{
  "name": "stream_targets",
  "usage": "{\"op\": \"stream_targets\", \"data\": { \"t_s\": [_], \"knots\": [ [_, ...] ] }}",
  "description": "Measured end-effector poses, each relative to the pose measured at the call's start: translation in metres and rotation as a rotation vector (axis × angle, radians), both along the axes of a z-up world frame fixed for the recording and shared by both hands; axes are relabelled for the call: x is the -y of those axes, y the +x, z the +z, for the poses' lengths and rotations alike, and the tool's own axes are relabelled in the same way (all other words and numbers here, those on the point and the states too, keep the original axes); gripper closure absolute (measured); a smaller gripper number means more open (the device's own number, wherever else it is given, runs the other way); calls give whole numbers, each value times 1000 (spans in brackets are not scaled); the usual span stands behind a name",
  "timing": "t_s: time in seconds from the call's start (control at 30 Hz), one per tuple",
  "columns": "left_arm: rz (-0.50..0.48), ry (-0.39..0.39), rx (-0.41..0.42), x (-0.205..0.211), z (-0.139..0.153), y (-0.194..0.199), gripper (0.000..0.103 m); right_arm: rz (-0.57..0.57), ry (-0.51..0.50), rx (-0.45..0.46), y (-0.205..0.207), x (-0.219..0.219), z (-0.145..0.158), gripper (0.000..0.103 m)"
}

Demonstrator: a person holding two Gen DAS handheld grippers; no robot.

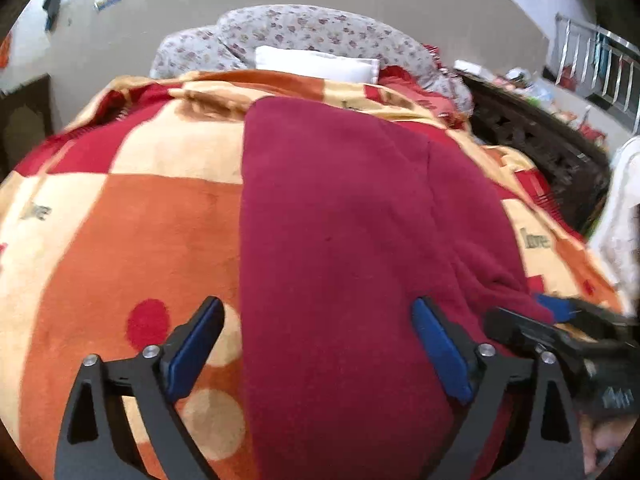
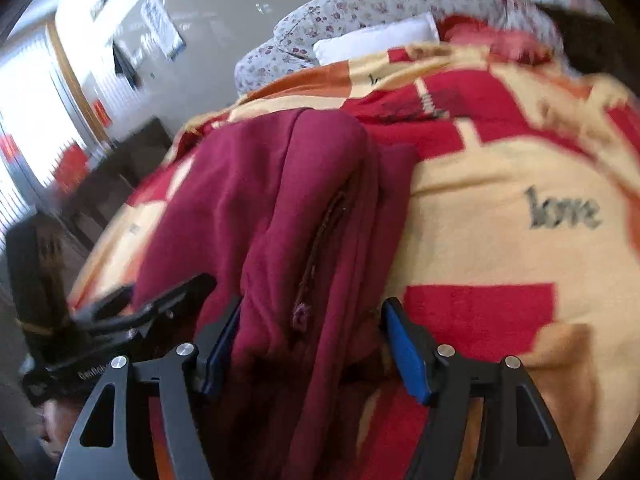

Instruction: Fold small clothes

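Note:
A maroon fleece garment [image 1: 352, 240] lies lengthwise on the patterned blanket [image 1: 140, 220], folded into a long strip. My left gripper [image 1: 318, 344] is open, its blue pads straddling the garment's near left edge. The right gripper [image 1: 560, 320] shows at the garment's right edge. In the right wrist view the garment [image 2: 280, 208] lies bunched with a seam along it, and my right gripper [image 2: 312, 344] is open with the near end of the cloth between its pads. The left gripper [image 2: 132, 312] shows at the left, blurred.
A floral quilt [image 1: 304, 32] and white pillow [image 1: 320, 62] lie at the head of the bed. A dark carved wooden bed frame [image 1: 540, 148] runs along the right. Dark furniture [image 2: 100, 176] stands by the left wall. The blanket [image 2: 500, 220] spreads wide to the right.

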State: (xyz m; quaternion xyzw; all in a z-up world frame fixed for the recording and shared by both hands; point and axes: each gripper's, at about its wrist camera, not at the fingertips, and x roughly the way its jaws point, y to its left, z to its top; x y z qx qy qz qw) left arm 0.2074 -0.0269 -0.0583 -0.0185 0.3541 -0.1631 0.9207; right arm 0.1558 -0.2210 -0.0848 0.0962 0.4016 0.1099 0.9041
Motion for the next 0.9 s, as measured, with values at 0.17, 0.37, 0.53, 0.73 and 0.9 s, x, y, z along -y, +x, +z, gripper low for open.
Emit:
{"op": "stream_targets", "data": {
  "t_s": [0.17, 0.37, 0.53, 0.73, 0.9],
  "knots": [
    [32, 115, 50, 16, 3, -5, 7, -46, -335, 94, -25, -34, 14, 21],
    [28, 86, 23, 11, 1, -3, 6, -102, -342, 83, -23, -25, 0, 4],
    [28, 84, 22, 11, 0, -4, 6, -102, -199, 27, -17, -3, -7, 1],
    [29, 74, 15, 11, -2, -5, 5, -102, -222, 39, -19, -7, -8, 0],
    [31, 73, 14, 11, -2, -5, 5, -104, -248, 59, -23, -13, -6, 0]
  ]
}}
